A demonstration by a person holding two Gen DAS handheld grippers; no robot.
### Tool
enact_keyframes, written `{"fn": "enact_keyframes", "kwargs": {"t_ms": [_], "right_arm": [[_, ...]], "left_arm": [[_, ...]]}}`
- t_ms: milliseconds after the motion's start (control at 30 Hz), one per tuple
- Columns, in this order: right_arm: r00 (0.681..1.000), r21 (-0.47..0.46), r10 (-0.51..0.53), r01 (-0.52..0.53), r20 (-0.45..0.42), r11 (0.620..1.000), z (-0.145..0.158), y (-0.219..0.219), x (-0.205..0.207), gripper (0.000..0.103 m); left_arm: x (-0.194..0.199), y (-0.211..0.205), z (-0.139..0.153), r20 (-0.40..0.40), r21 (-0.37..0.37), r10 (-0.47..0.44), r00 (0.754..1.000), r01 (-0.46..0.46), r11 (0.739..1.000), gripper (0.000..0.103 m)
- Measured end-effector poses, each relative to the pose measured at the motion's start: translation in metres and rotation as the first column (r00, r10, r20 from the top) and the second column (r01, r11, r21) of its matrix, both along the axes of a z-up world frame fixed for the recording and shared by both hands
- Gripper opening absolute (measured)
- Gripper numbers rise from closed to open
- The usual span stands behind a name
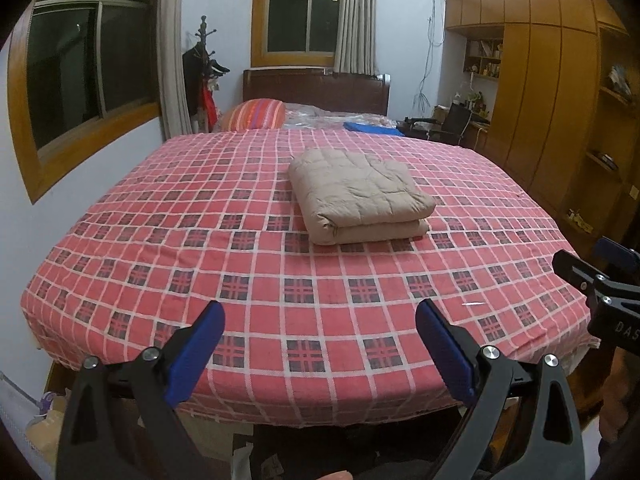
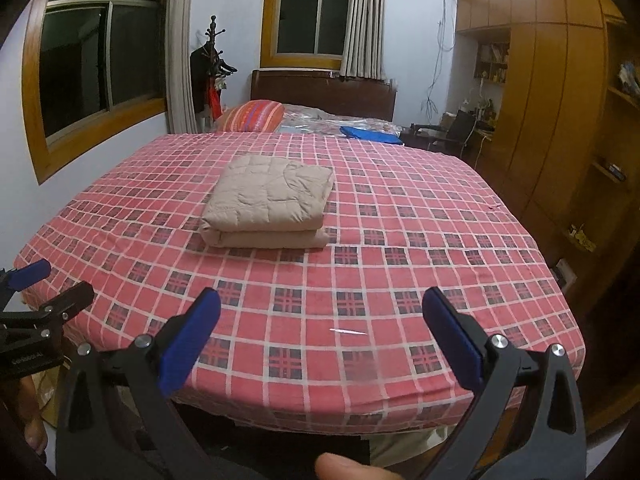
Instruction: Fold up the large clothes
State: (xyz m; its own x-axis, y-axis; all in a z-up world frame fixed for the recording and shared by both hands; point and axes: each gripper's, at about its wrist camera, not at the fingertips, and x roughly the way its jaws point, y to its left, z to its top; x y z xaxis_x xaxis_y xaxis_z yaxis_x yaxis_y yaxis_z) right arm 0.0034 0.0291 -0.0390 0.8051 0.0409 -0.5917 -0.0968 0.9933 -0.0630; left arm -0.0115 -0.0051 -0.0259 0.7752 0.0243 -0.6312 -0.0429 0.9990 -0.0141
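Plaid bed [image 1: 248, 264], beige quilted garment [image 1: 360, 194] (folded, puffy)

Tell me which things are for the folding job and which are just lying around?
For the job:
beige quilted garment, already folded
left gripper, jaws open
right gripper, jaws open
red checked bed sheet

Just lying about:
striped pillow
blue cloth
coat rack

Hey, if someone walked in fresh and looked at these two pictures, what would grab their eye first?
The red plaid bedsheet fills most of both views, and a beige quilted garment, folded into a thick neat bundle, lies alone near its middle. In the foreground the left gripper and the right gripper both hang open above the bed's near edge, blue pads spread wide, touching nothing.
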Motion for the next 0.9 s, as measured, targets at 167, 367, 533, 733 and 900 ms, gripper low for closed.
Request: {"fn": "enact_keyframes", "kwargs": {"t_ms": [167,367,533,733,900], "right_arm": [[1.0,0.001,0.005,-0.005,0.001,1.0,-0.0005,0.0045,0.0004,0.1],[1.0,-0.002,0.015,-0.015,0.014,1.0,0.0022,0.0077,-0.0015,0.1],[1.0,0.001,0.017,-0.017,0.018,1.0,0.0029,0.0082,-0.0022,0.1],[0.999,0.016,0.026,-0.027,0.028,1.0,0.0047,0.0084,-0.0019,0.1],[0.999,0.009,0.023,-0.023,0.034,1.0,0.0056,0.0083,-0.0028,0.1]], "left_arm": [[0.0013,0.001,-0.0017,0.0,0.006,0.002,1.0,-0.002,1.0,0.096],[0.0021,0.0003,-0.004,-0.008,0.005,-0.006,1.0,0.006,1.0,0.096],[0.0017,0.0016,-0.0006,0.011,0.011,0.0,1.0,0.0,1.0,0.096],[0.0015,0.0015,0.0004,0.014,0.014,0.0,1.0,0.0,1.0,0.096],[0.0018,0.0018,0.0007,0.014,0.015,-0.002,1.0,0.001,1.0,0.096]]}}
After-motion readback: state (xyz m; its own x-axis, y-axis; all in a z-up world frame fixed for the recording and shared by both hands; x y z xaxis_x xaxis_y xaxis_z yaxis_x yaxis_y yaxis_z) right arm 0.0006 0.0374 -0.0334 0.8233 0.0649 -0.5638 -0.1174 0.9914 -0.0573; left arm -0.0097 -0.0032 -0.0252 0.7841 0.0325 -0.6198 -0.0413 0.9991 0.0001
